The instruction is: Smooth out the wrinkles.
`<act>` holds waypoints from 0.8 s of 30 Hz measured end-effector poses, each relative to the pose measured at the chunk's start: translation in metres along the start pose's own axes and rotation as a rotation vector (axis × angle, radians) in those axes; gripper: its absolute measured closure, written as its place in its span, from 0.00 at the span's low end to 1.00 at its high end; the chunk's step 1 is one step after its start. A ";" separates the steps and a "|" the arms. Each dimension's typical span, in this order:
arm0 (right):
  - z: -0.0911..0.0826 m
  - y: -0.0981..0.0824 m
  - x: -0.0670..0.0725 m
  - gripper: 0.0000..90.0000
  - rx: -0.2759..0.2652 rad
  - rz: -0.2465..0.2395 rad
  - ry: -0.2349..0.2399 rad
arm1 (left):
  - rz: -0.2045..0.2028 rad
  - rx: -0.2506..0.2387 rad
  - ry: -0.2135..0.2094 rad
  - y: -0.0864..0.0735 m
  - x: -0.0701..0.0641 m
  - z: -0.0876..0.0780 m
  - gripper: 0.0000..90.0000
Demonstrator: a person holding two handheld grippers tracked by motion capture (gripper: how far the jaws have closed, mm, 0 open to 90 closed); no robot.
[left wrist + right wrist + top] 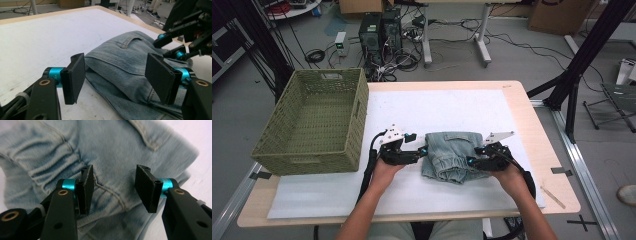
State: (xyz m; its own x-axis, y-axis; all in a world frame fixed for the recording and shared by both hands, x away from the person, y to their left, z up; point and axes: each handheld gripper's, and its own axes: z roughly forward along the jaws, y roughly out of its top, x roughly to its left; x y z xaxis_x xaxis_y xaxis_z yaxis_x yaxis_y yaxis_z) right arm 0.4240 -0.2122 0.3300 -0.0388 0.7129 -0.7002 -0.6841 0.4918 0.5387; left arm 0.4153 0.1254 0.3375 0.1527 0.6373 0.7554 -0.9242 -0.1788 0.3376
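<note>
My left gripper (424, 150) and right gripper (470, 161) flank the folded jeans (449, 155) near the table's front edge, fingers spread, pinching nothing

Wooden table (532, 125), white mat (447, 107) (bearing jeans (451, 155), wicker basket (314, 122))

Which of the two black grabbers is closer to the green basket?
The left gripper. It sits on the basket side of the folded jeans, while the right gripper is on the jeans' far side.
</note>
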 end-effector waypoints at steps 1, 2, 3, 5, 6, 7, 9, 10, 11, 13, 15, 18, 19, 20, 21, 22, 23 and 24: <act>-0.001 -0.004 -0.002 0.55 -0.001 0.003 0.012 | -0.001 -0.009 0.001 0.001 0.000 -0.003 0.36; -0.001 -0.004 -0.002 0.55 -0.001 0.003 0.012 | -0.001 -0.009 0.001 0.001 0.000 -0.003 0.36; -0.007 -0.006 -0.002 0.49 -0.012 -0.023 0.008 | -0.001 -0.026 0.007 0.003 -0.001 -0.006 0.35; -0.017 -0.008 -0.003 0.45 -0.060 -0.018 0.004 | -0.005 -0.039 0.019 0.005 -0.001 -0.009 0.31; -0.017 -0.008 -0.003 0.45 -0.060 -0.018 0.004 | -0.005 -0.039 0.019 0.005 -0.001 -0.009 0.28; -0.026 -0.010 -0.005 0.40 -0.118 -0.003 0.002 | -0.002 -0.047 0.027 0.006 -0.001 -0.011 0.26; -0.034 -0.011 -0.010 0.33 -0.157 0.012 -0.017 | -0.002 -0.057 0.026 0.009 0.000 -0.014 0.26; -0.034 -0.011 -0.010 0.33 -0.157 0.012 -0.017 | 0.000 -0.062 0.021 0.010 0.000 -0.017 0.26; -0.041 -0.011 -0.013 0.29 -0.184 0.024 -0.040 | 0.005 -0.066 0.023 0.012 0.001 -0.019 0.24; -0.047 -0.011 -0.017 0.24 -0.203 0.036 -0.062 | 0.013 -0.076 0.022 0.017 0.001 -0.024 0.23; -0.052 -0.011 -0.021 0.24 -0.215 0.043 -0.072 | 0.010 -0.091 0.022 0.021 0.002 -0.028 0.23; -0.055 -0.011 -0.024 0.24 -0.223 0.051 -0.082 | 0.014 -0.100 0.028 0.025 0.004 -0.036 0.23; -0.056 -0.011 -0.025 0.23 -0.224 0.057 -0.085 | 0.017 -0.099 0.033 0.025 0.005 -0.039 0.23; -0.056 -0.011 -0.025 0.23 -0.225 0.061 -0.087 | 0.020 -0.096 0.037 0.026 0.006 -0.041 0.23; -0.057 -0.011 -0.026 0.23 -0.223 0.061 -0.087 | 0.018 -0.094 0.044 0.025 0.007 -0.043 0.23; -0.057 -0.012 -0.026 0.23 -0.226 0.064 -0.091 | 0.015 -0.092 0.046 0.025 0.008 -0.045 0.23; -0.058 -0.013 -0.026 0.23 -0.229 0.064 -0.092 | 0.010 -0.091 0.047 0.025 0.008 -0.047 0.23; -0.058 -0.013 -0.026 0.23 -0.229 0.064 -0.092 | 0.009 -0.091 0.043 0.025 0.009 -0.049 0.23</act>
State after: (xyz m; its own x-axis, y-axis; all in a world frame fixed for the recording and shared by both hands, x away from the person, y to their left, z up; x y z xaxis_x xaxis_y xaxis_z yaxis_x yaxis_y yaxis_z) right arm 0.3914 -0.2664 0.3142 -0.0274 0.7866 -0.6168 -0.8298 0.3261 0.4528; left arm 0.3763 0.1630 0.3253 0.1307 0.6679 0.7327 -0.9537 -0.1171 0.2769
